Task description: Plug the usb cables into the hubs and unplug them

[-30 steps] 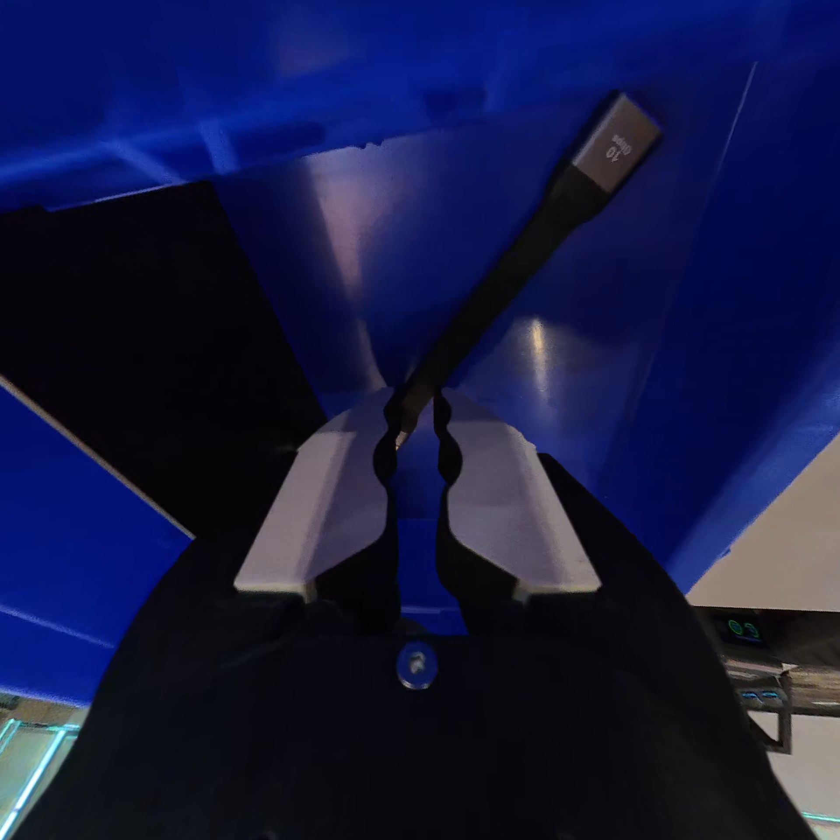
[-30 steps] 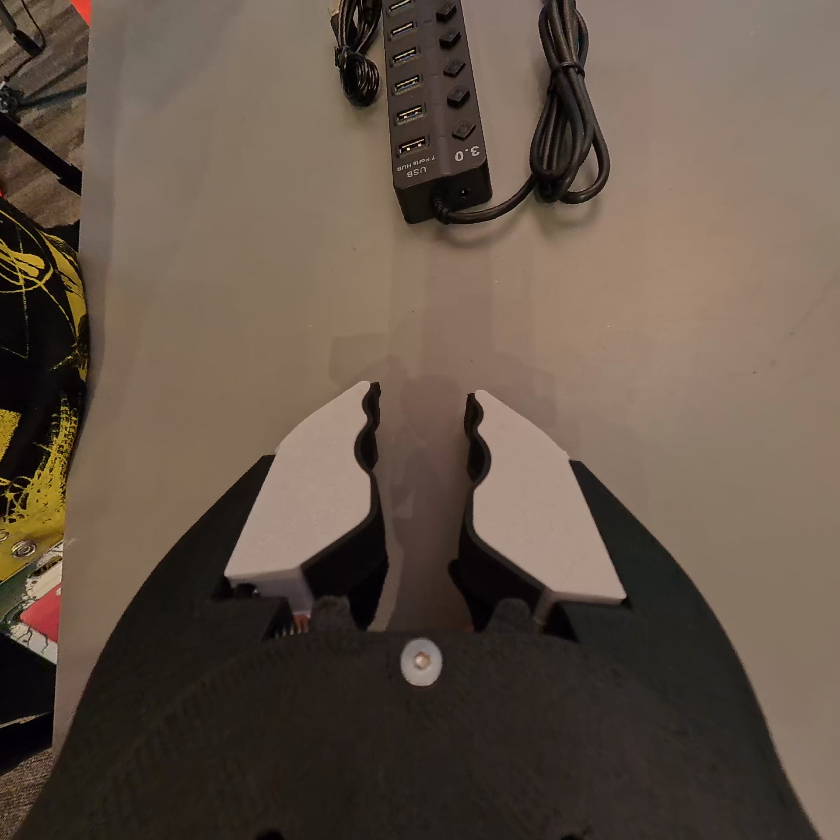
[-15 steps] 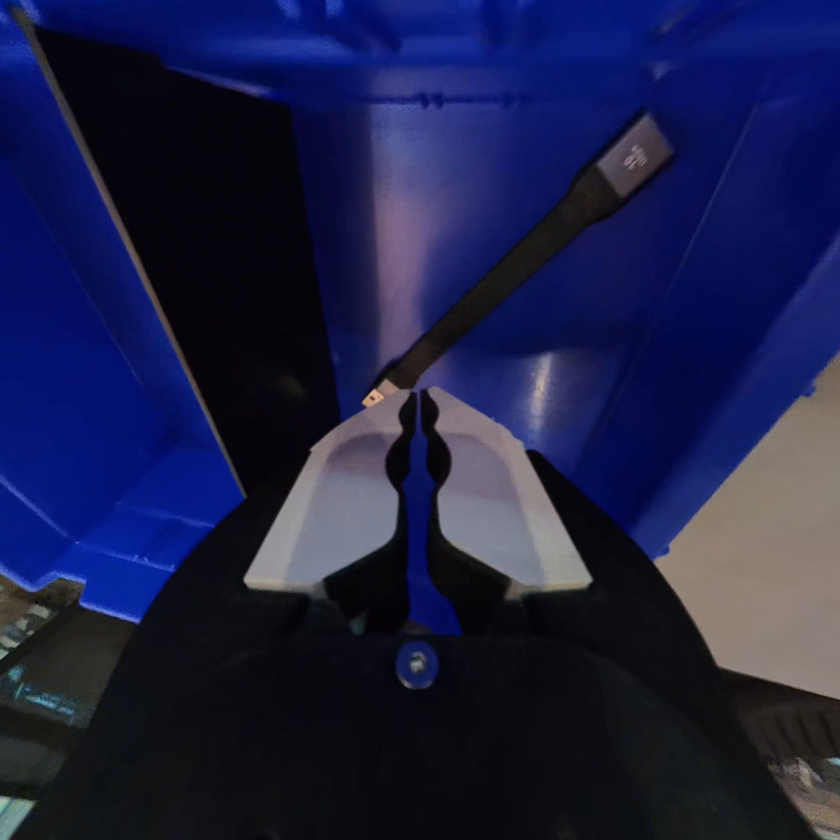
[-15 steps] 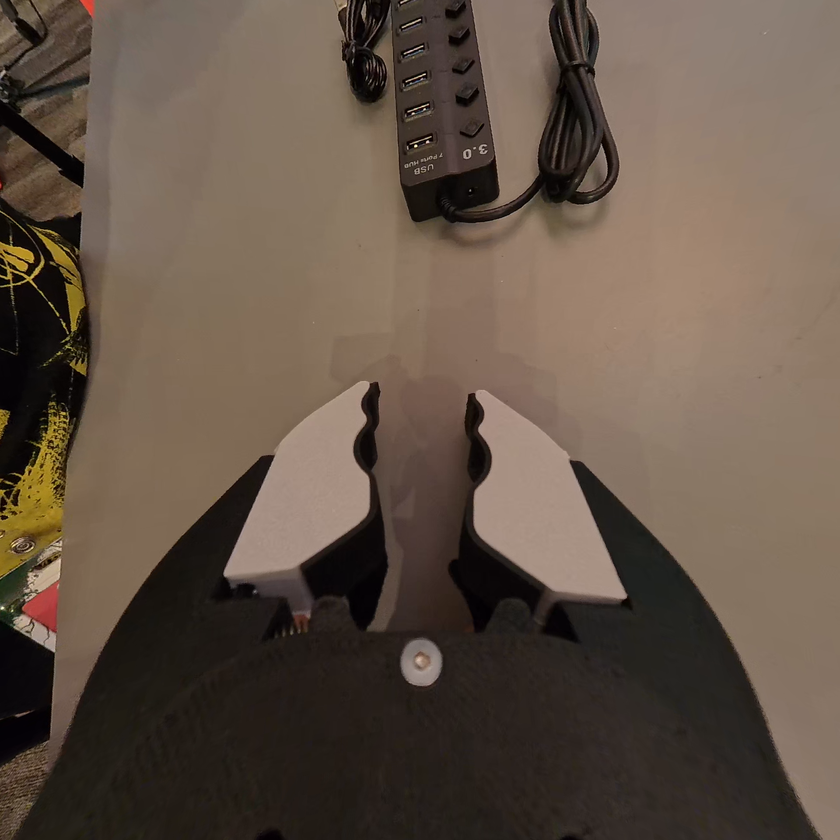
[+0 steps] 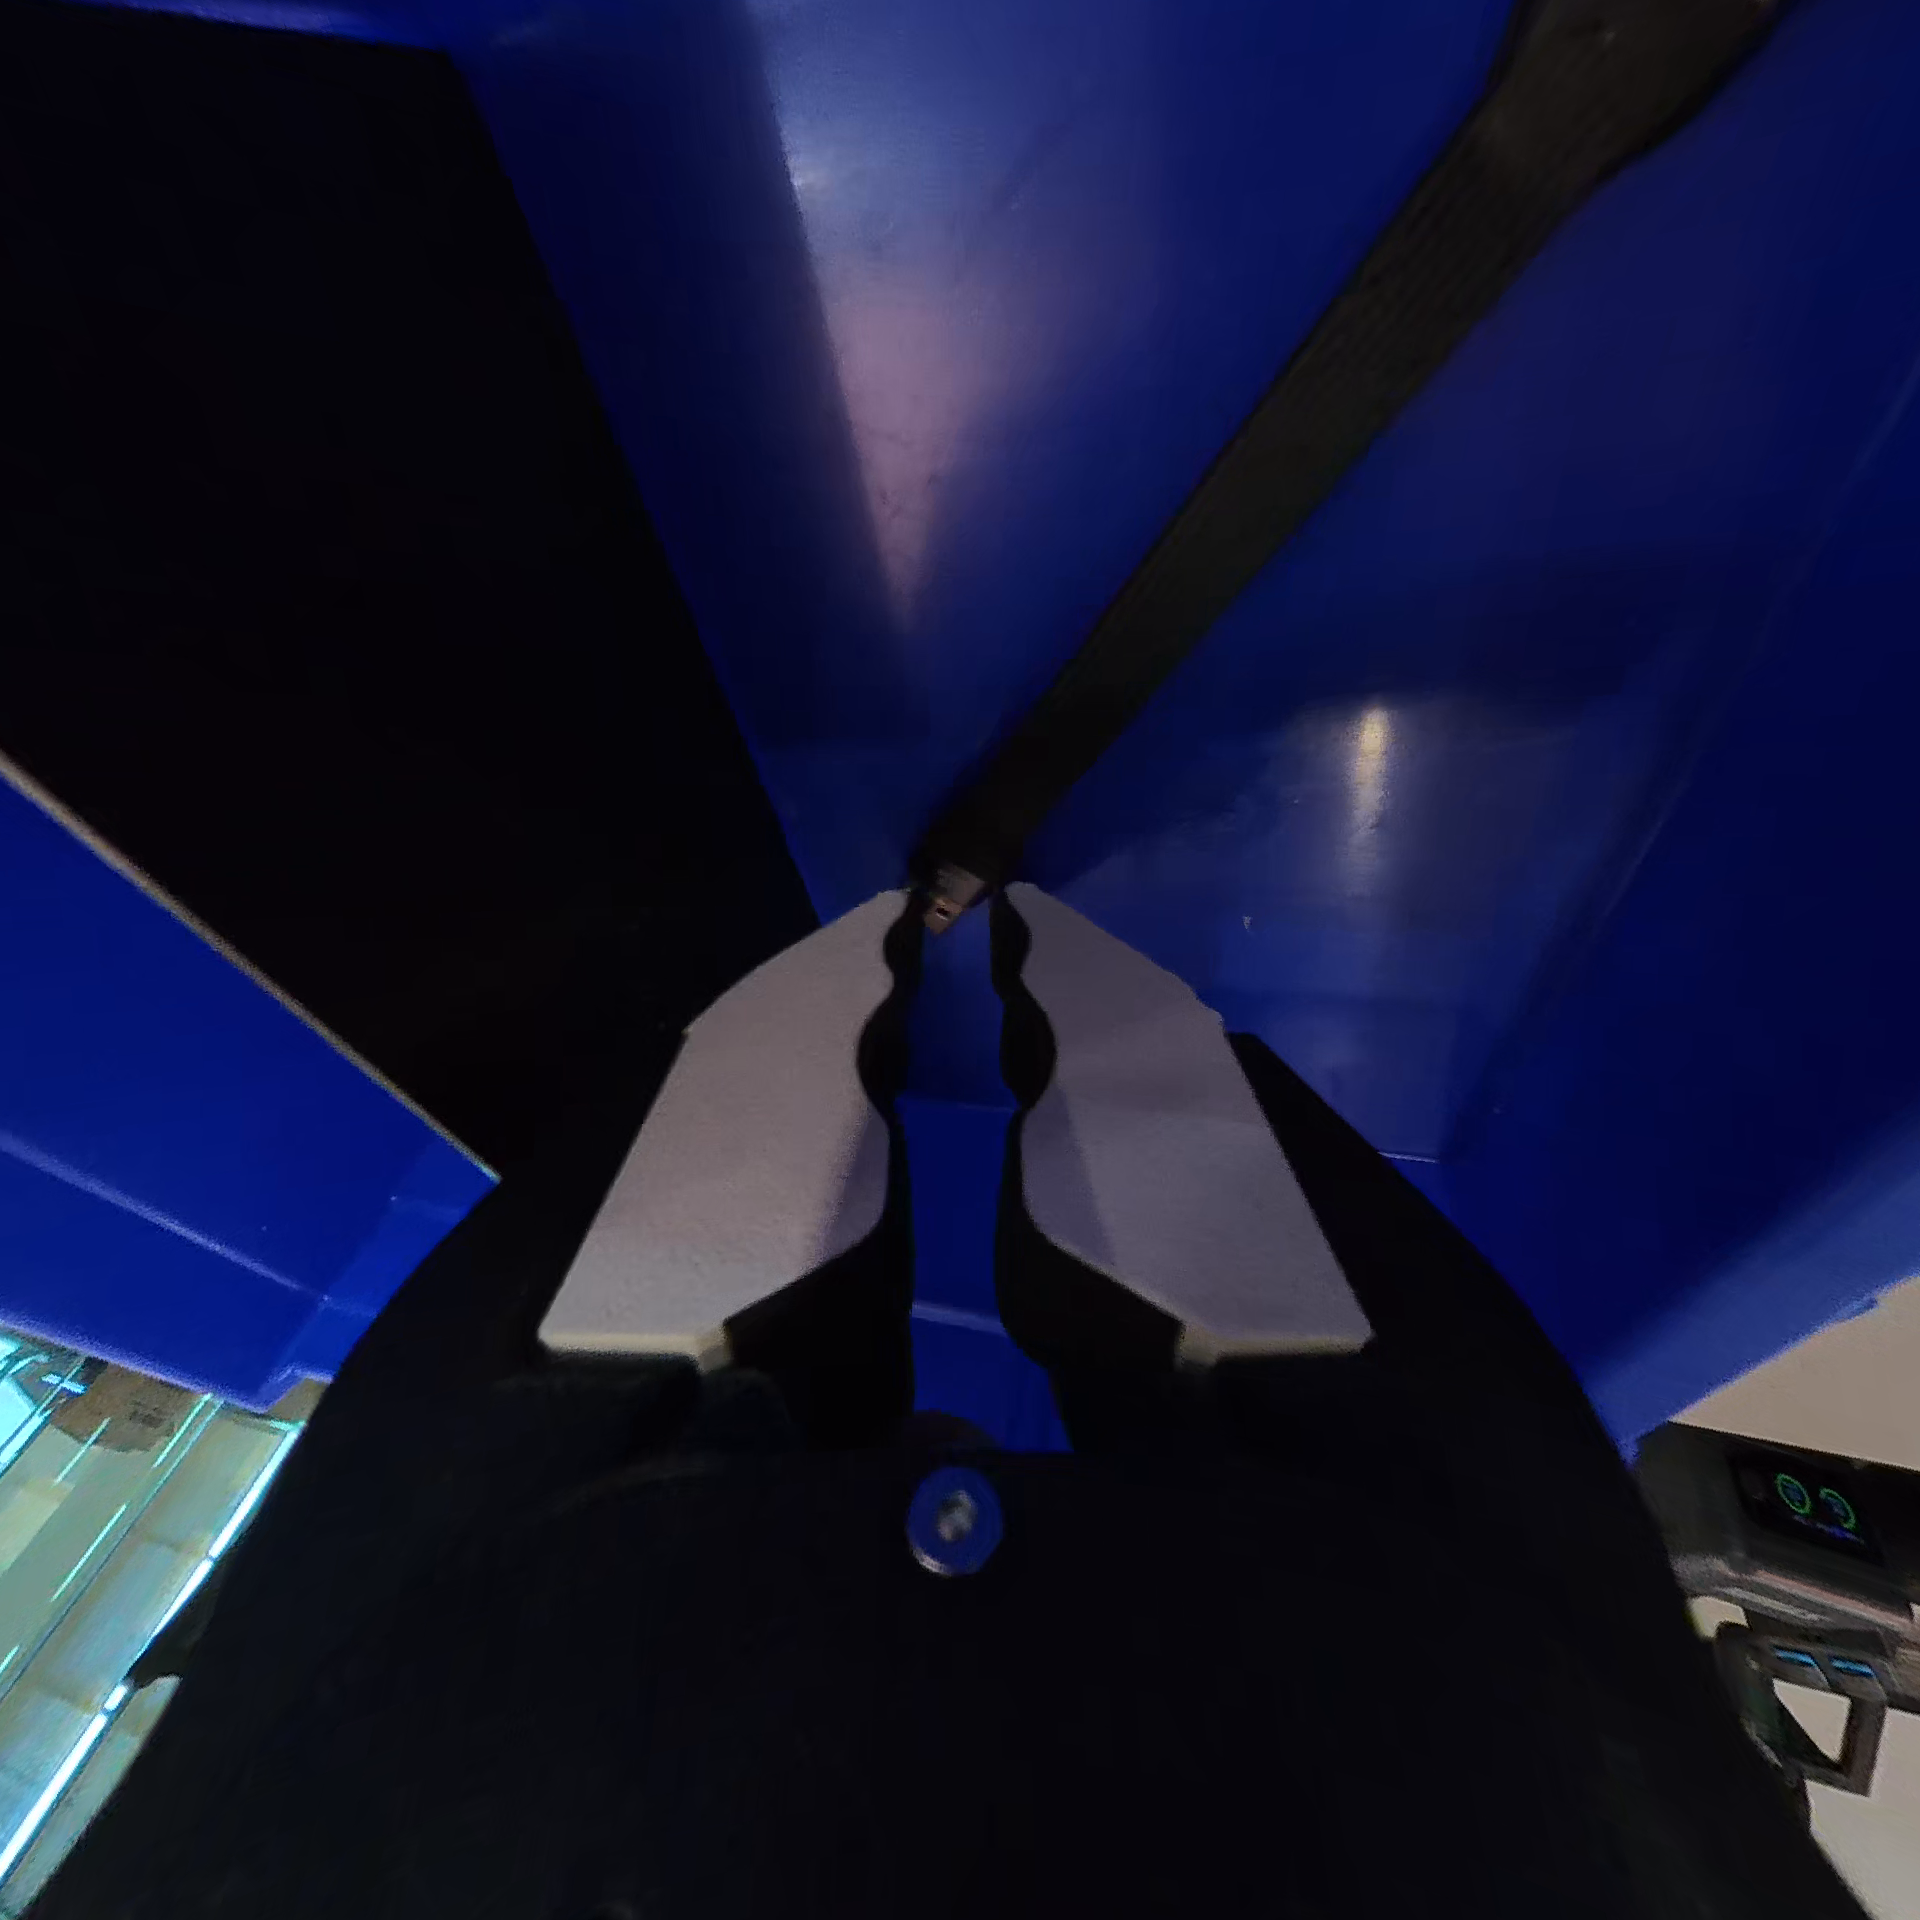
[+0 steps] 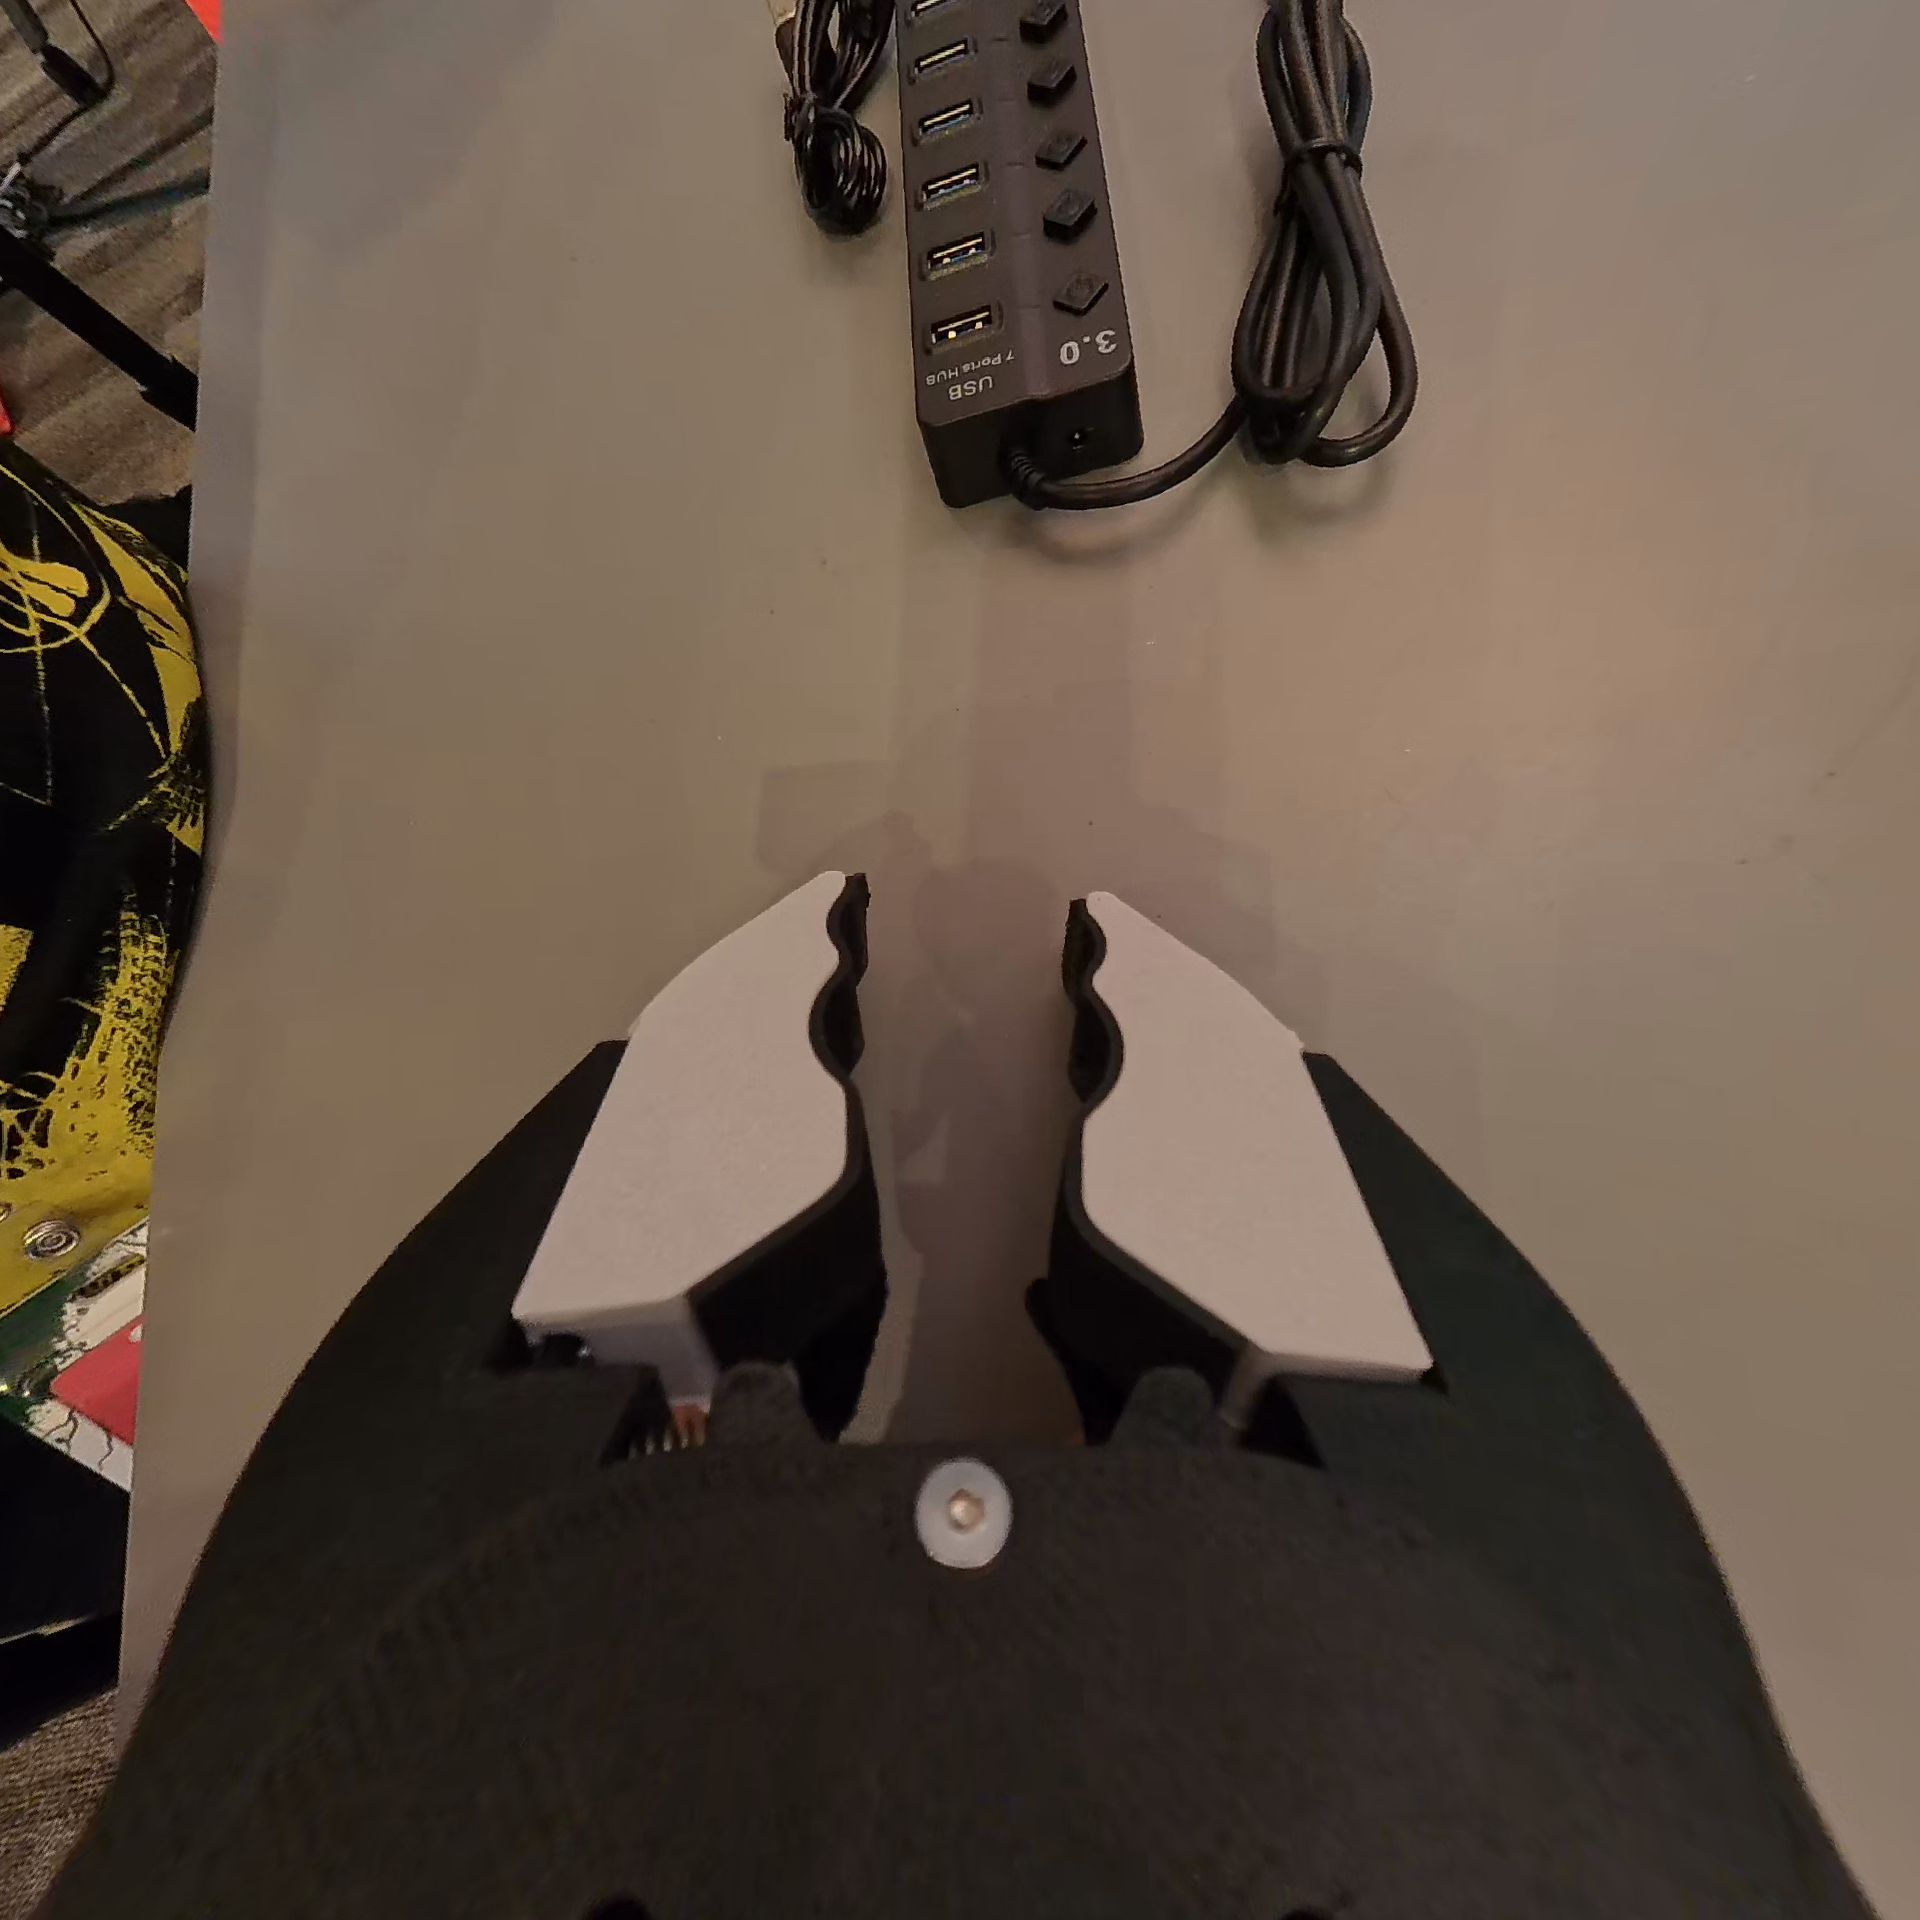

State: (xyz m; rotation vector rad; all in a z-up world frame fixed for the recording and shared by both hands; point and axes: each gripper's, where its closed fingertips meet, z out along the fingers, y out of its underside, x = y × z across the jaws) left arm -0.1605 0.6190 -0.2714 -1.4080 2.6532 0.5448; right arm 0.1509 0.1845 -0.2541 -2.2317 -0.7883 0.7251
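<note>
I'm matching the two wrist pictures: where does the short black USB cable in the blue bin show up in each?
Left wrist view: the short black USB cable runs from the upper right down to the left gripper's fingertips, inside the blue bin.
Right wrist view: not in it.
Shared landmark: the pale table.

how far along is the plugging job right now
Early. Nothing looks plugged in: the visible ports of the black hub on the table are empty. In hand: the left gripper is inside the blue bin, its open tips at the metal end of a flat black cable. The right gripper is open and empty. Left: grasping, plugging, unplugging.
</note>
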